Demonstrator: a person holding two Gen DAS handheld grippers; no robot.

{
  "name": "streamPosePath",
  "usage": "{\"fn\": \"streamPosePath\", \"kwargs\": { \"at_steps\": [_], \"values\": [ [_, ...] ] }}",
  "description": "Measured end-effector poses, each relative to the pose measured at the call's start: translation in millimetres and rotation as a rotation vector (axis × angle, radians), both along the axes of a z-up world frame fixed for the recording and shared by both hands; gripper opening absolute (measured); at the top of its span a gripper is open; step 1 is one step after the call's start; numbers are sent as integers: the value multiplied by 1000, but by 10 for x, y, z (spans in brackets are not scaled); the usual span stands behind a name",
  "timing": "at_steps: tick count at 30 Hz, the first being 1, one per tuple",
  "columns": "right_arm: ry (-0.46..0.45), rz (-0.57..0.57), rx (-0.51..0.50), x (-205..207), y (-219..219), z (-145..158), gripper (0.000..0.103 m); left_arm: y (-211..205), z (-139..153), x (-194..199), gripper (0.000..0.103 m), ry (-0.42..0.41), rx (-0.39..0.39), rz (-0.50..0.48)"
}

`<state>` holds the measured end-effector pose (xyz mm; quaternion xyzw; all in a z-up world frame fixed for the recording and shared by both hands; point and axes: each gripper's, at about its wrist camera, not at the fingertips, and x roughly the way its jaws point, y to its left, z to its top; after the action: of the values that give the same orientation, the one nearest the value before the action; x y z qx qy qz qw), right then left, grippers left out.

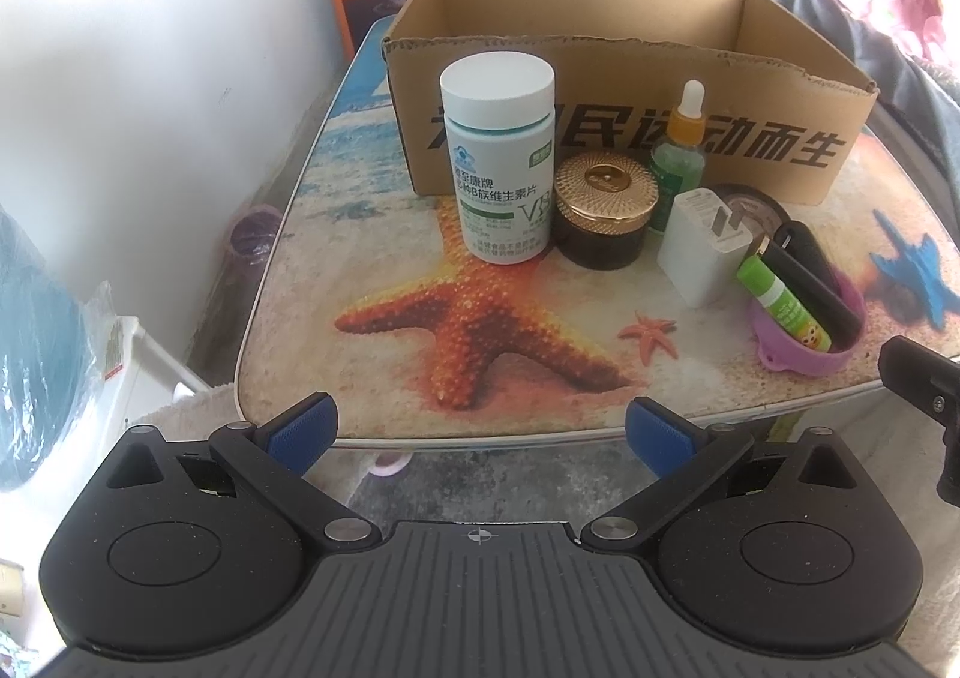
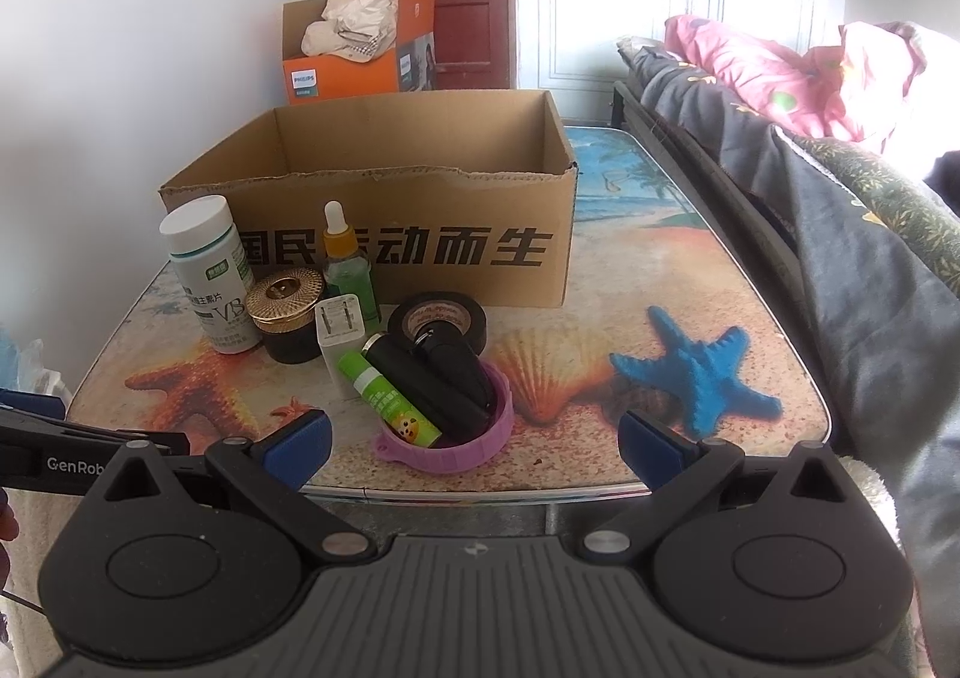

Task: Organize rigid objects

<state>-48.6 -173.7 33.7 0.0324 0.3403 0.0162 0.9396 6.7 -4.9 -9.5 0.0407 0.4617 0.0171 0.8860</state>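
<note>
Corrugated brown cardboard box, open-topped, torn front rim, black printed characters on the front wall; centre of the right wrist view, upper centre of the left. No contents seen inside from these angles.

White plastic vitamin bottle, smooth cylinder, flat screw cap, green-and-white label; left of centre, upright, just in front of the box.

Dark glass jar with ribbed gold metallic lid, squat and round; just beside the bottle.

Green glass dropper bottle with orange collar and white bulb, slender; behind the jar, close against the box front.

White glossy plastic plug charger, blocky, prongs up; right of the jar.

Black tape roll, behind the charger.

Purple plastic shallow lid-like dish, lower centre of the right wrist view, holding a green tube with cartoon label and black oblong items, kind unclear.

Glossy table top printed with starfish and sand.

Left gripper and right gripper: blue textured pads spread wide, nothing held, both short of the table edge.

Step judged: start, nothing boxed yet. Next move likely calls for advancing to one upright item, closing on its sides, lifting clear of neighbours packed tight.
</note>
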Motion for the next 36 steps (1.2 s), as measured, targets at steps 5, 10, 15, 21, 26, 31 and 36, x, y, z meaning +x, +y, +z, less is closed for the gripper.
{"fn": "streamPosePath", "kwargs": {
  "at_steps": [5,10,15,21,26,31,36],
  "values": [
    [5,5,3,5,1,-11,103,9,-6,5,103,6,1,4],
    [3,5,4,5,0,-14,103,21,-11,13,103,9,0,8],
    [3,6,4,8,2,-17,103,25,-15,25,103,13,4,8],
    [3,14,8,26,0,-23,103,10,-26,35,103,18,12,9],
    [3,23,16,46,-7,-43,103,-3,-37,54,103,27,19,7],
    [2,26,29,72,-37,-71,103,-46,-60,88,103,38,31,1],
    [1,27,49,103,-92,-110,103,-98,-87,140,103,53,47,-6]
  ]
}}
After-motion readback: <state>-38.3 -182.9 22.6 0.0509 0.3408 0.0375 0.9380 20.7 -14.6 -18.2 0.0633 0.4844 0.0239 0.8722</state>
